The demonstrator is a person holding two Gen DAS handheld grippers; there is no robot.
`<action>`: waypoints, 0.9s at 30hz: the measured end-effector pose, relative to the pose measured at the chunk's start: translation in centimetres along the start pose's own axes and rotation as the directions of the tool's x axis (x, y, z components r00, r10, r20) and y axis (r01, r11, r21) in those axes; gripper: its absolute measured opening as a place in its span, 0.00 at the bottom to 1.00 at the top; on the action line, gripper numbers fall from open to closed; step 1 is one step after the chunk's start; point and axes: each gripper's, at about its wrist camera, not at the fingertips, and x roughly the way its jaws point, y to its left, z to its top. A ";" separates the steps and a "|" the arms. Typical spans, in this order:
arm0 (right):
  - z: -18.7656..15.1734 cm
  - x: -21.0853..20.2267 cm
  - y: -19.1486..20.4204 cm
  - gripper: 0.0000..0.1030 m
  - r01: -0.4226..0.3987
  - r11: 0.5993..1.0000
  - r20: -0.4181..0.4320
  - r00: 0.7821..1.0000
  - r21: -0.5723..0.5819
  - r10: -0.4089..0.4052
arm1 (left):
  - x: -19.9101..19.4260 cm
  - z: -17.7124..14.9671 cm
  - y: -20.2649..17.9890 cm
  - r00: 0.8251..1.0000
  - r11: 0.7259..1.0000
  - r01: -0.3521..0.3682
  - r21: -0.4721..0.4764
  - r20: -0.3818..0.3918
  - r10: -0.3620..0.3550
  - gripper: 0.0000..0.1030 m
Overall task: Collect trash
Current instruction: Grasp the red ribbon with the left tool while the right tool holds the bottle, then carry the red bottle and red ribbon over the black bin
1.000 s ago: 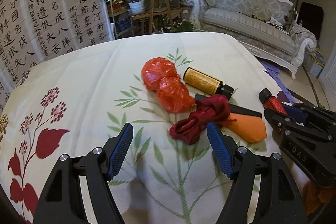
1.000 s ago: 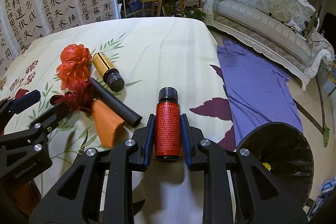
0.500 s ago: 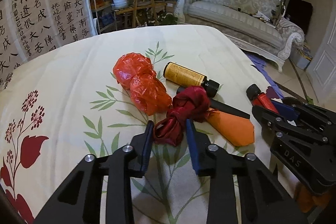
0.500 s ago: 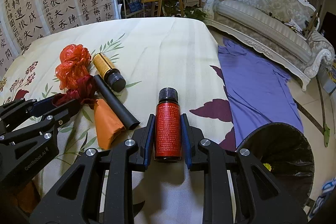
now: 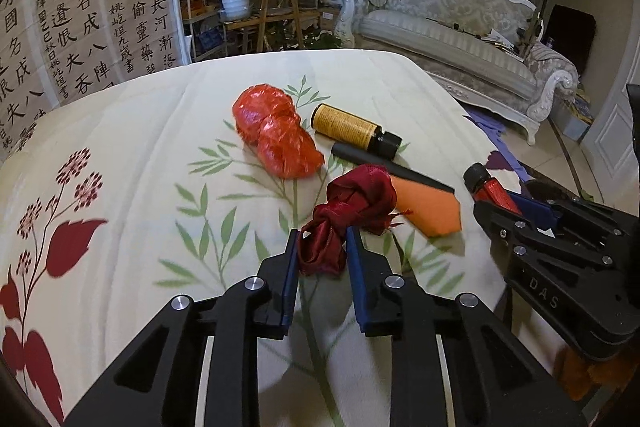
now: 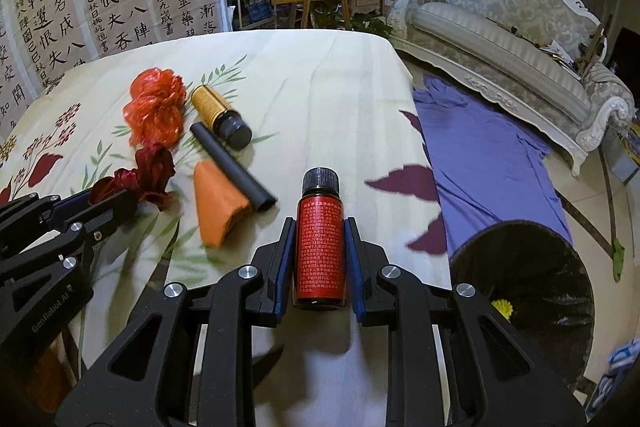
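Left gripper (image 5: 322, 247) jaws closing on dark red knotted ribbon (image 5: 352, 207) at table centre, right gripper (image 6: 319, 247) clamped on red bottle (image 6: 319, 243), orange plastic wad (image 5: 276, 135) at 11 o'clock of ribbon, yellow bottle (image 5: 352, 129) at 12, black bin (image 6: 528, 291) at 3 o'clock of red bottle, off floral tablecloth (image 6: 320, 75).

Red bottle (image 6: 319, 243) upright between right gripper (image 6: 319, 267) jaws — black bin (image 6: 524, 291) nearby
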 end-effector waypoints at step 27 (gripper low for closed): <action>-6.4 -6.5 -1.3 0.22 0.048 0.997 0.050 0.997 0.058 -0.051 | -4.6 -3.7 -2.8 0.998 1.000 -0.009 -0.017 0.067 0.010 0.23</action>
